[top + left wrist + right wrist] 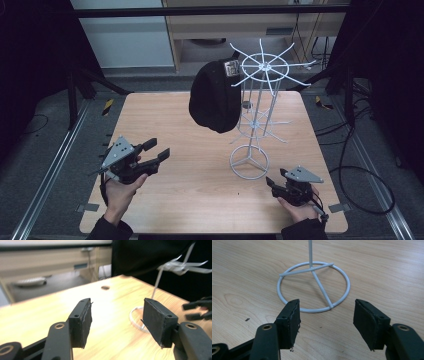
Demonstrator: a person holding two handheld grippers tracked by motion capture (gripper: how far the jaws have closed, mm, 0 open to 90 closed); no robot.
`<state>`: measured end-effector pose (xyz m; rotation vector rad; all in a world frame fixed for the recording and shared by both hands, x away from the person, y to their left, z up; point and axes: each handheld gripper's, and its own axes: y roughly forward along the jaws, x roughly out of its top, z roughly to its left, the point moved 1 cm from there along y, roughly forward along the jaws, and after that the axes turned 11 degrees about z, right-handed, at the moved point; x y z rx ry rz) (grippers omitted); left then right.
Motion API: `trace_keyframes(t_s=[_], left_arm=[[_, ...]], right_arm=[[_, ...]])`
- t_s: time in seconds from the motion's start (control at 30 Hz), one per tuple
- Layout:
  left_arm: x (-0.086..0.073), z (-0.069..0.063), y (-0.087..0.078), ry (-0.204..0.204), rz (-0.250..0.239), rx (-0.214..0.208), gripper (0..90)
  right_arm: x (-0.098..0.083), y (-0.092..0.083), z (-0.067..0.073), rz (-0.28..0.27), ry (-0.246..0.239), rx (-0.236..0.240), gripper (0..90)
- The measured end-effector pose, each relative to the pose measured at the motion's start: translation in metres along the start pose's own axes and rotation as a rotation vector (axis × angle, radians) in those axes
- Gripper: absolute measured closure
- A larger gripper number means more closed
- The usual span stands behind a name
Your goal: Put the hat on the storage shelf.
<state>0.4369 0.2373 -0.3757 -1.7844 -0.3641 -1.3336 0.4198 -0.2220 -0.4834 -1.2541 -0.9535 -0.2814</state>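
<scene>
Dark curtains and a pale cabinet frame the light wooden surface (165, 195), which carries a white wire display rack with spoked tiers and a ring base (256, 125) right of centre. A black knitted beanie with a small square label (216, 97) hangs from a spoke at the rack's top tier, upper centre of the high view, clear of the wood, presumably so it drapes freely for display. The left gripper (155, 151), at lower left, has its jaws wide with nothing between them. The right gripper (272, 184), at lower right just beside the ring base (313, 287), also stands wide and empty, likely placed to steady the rack.
</scene>
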Motion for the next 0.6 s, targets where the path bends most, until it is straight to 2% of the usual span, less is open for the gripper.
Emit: trace_keyframes(t_s=[0.07,0.37,0.5,0.57,0.6], left_arm=[[-0.013,0.006,0.001,-0.025,0.028,0.011,38.2],[-0.064,0.025,0.007,-0.084,0.172,0.092,33.5],[-0.084,0.035,0.004,-0.123,0.219,0.123,31.4],[-0.093,0.04,0.001,-0.132,0.241,0.151,29.8],[-0.093,0.04,0.001,-0.132,0.241,0.151,29.1]], right_arm=[[0.0,0.0,-0.001,-0.005,-0.002,-0.006,37.2],[-0.002,-0.001,-0.006,-0.009,0.022,-0.017,29.2],[-0.003,-0.001,-0.009,-0.011,0.034,-0.03,26.0],[-0.003,-0.001,-0.01,-0.007,0.039,-0.036,23.7],[-0.004,0.0,-0.01,-0.005,0.039,-0.041,22.7]])
